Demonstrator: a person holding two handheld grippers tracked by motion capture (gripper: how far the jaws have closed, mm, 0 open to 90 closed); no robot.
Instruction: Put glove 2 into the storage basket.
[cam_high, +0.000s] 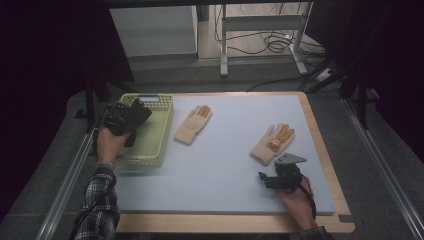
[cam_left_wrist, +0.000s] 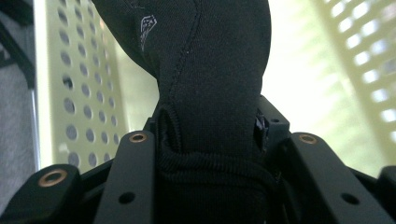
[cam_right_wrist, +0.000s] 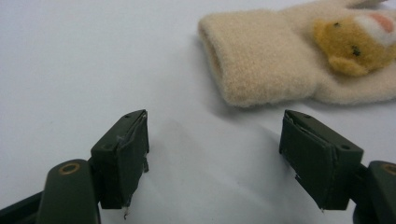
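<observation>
My left gripper (cam_high: 131, 116) pinches the black glove (cam_left_wrist: 210, 79) over the basket (cam_high: 159, 131) (drop's next, I reckon); right gripper (cam_right_wrist: 215, 154) spread, waiting by the bear glove (cam_right_wrist: 299, 60).

- black glove (cam_left_wrist: 210, 79): smooth matt stretch cloth, stitched seams, ribbed cuff.
- basket (cam_high: 157, 131): pale yellow-green perforated plastic, slightly glossy.
- cream gloves (cam_right_wrist: 280, 65) (cam_high: 192, 125): fuzzy fleece, felt bear face on one.
- table mat (cam_high: 225, 165): smooth matt; wooden edge (cam_high: 225, 223).
</observation>
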